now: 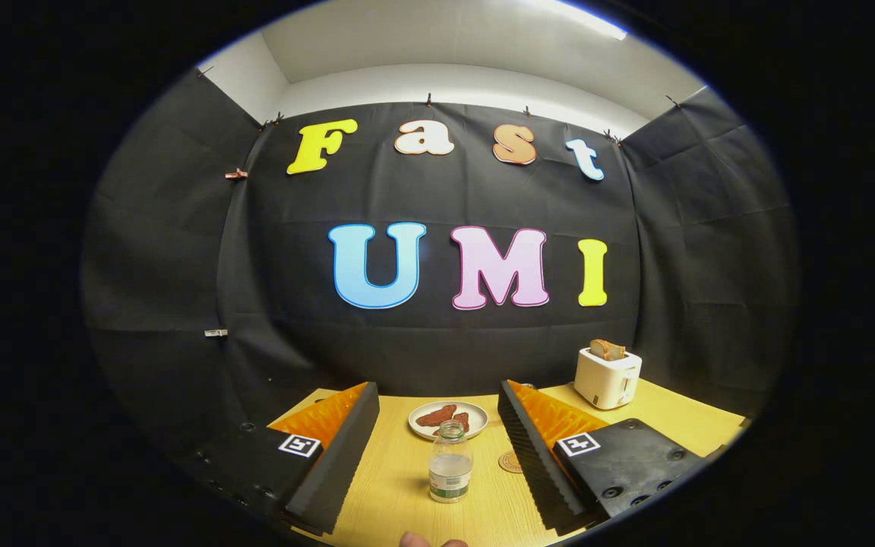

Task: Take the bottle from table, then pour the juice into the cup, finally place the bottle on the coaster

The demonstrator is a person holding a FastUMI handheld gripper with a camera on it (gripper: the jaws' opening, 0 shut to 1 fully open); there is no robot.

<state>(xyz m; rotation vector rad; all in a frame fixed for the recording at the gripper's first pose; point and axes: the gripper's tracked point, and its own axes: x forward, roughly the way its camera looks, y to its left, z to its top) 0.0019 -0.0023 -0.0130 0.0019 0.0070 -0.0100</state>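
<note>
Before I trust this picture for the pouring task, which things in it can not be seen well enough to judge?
- Coaster: gripper view, partly behind one finger.
- Bottle: clear; too small to judge how much liquid it holds.
- Food on the plate: too small to identify, partly behind the bottle's neck.
- Gripper: open, astride the bottle, not touching it.

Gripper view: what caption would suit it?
Open gripper frames an uncapped bottle standing before a plate, coaster and toaster.
</note>
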